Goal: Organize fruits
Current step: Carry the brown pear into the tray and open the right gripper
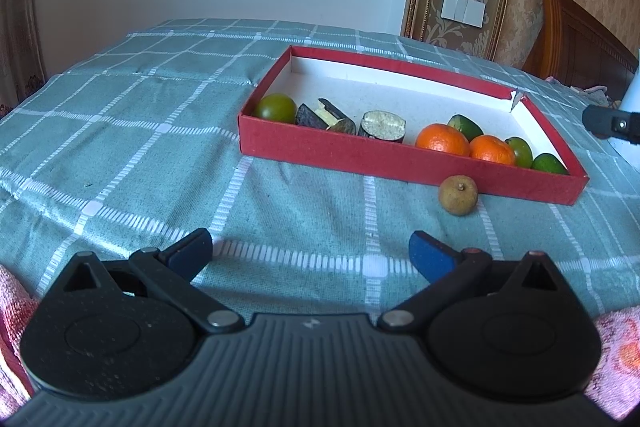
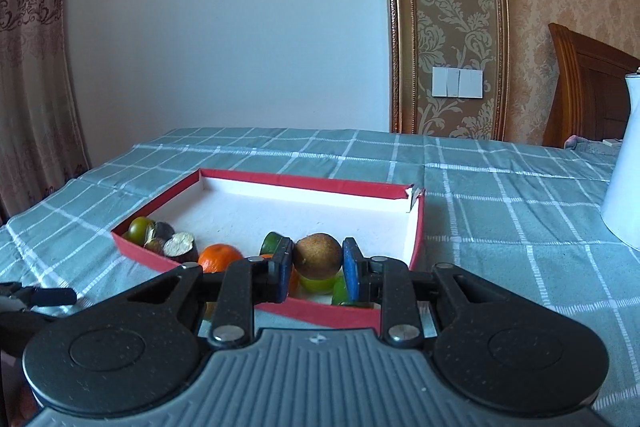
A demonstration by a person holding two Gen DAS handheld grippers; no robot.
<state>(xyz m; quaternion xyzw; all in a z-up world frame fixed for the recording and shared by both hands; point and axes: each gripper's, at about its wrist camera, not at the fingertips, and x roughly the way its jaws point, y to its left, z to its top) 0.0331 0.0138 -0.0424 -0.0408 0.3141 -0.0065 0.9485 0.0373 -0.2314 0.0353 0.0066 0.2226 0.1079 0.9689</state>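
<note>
A red box (image 1: 400, 159) with a white inside lies on the checked cloth and holds two oranges (image 1: 442, 139), several green fruits (image 1: 276, 107) and dark cut pieces (image 1: 382, 125). A small brown longan (image 1: 458, 195) lies on the cloth just in front of the box. My left gripper (image 1: 310, 253) is open and empty, low over the cloth, short of the longan. My right gripper (image 2: 316, 263) is shut on a brown round fruit (image 2: 318, 255) and holds it over the box's near right corner (image 2: 320, 311); its tip shows at the left view's right edge (image 1: 608, 123).
A white jug (image 2: 624, 163) stands on the cloth to the right of the box. A wooden headboard (image 2: 584, 87) and a wall with a switch plate (image 2: 458, 81) lie behind. Pink towel (image 1: 616, 347) shows at the left view's lower corners.
</note>
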